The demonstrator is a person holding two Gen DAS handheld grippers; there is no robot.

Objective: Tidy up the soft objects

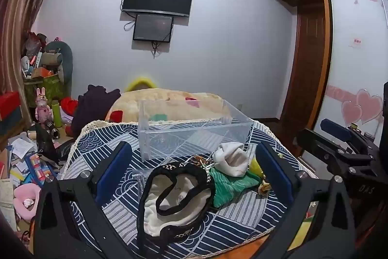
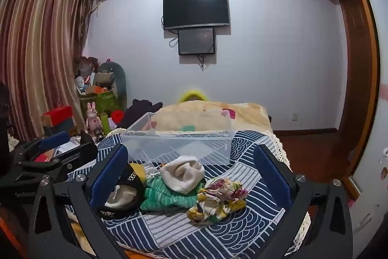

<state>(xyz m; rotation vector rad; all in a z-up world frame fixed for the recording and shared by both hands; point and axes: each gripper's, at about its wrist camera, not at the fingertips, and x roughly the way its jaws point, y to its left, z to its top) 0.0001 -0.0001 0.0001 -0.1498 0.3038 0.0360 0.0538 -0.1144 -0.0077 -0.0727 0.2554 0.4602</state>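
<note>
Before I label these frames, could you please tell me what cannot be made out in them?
- Yellow item, left wrist view: mostly hidden behind the white sock and the gripper finger.
- Green cloth, right wrist view: its top is covered by the sock.
- Black-trimmed cloth, right wrist view: partly hidden by the right gripper's finger.
- Bin contents: clear walls, seemingly nothing inside.

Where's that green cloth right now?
In both views the green cloth lies mid-pile on the patterned cover, in front of the clear bin, partly under the white sock, between the black-trimmed pouch and floral cloth.
</note>
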